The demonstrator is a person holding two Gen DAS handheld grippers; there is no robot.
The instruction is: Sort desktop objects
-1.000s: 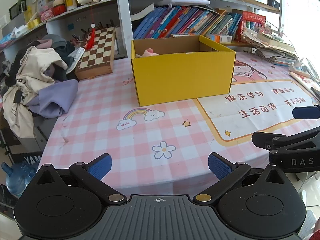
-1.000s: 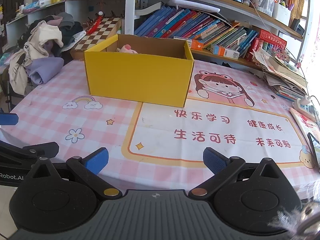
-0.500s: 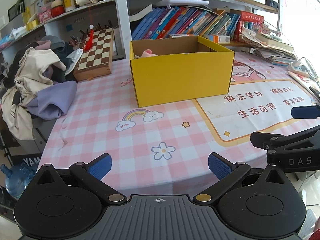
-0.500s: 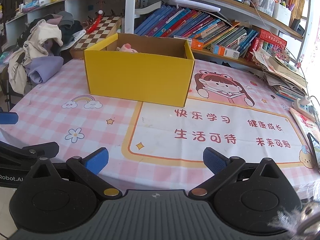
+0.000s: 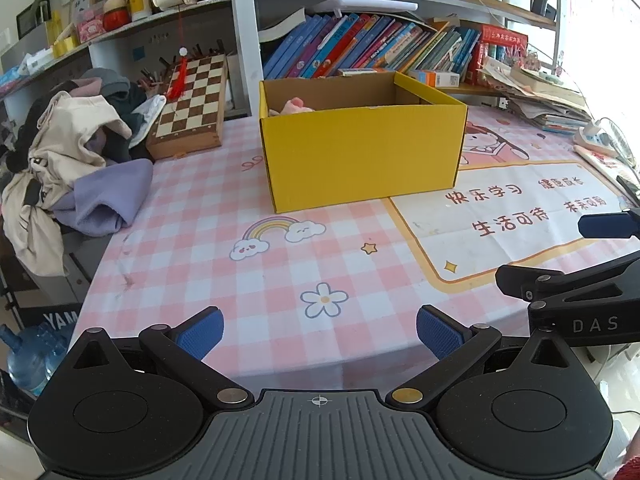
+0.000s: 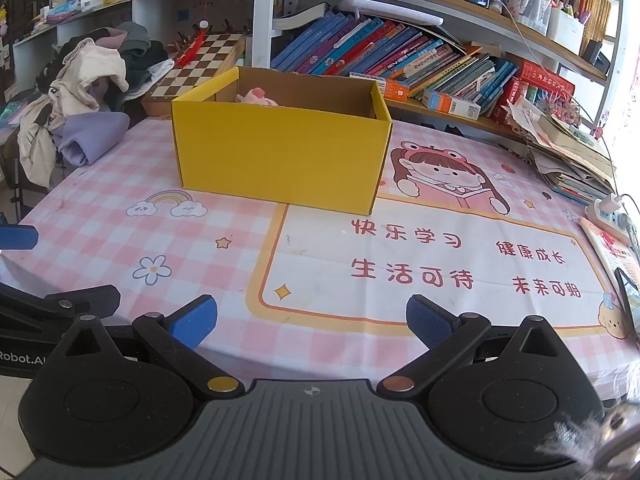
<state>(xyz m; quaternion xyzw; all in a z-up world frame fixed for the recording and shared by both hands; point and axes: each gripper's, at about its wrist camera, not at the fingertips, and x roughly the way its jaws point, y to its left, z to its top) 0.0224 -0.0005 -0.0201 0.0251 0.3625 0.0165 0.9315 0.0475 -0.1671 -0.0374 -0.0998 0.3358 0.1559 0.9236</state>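
A yellow cardboard box (image 5: 360,156) stands open on the pink checked tablecloth (image 5: 224,248); it also shows in the right wrist view (image 6: 280,160). A pink soft toy (image 5: 294,105) lies inside it at the back left, also seen in the right wrist view (image 6: 258,97). My left gripper (image 5: 320,330) is open and empty at the table's near edge. My right gripper (image 6: 312,320) is open and empty beside it, and its side shows in the left wrist view (image 5: 572,292).
A pile of clothes (image 5: 72,160) lies at the table's left edge. A wooden chessboard (image 5: 192,104) leans behind it. Shelves of books (image 6: 400,56) run along the back. Stacked papers (image 6: 568,152) and a power strip (image 6: 608,216) sit at the right.
Both grippers have drawn back very slightly from the box; both stay open and empty.
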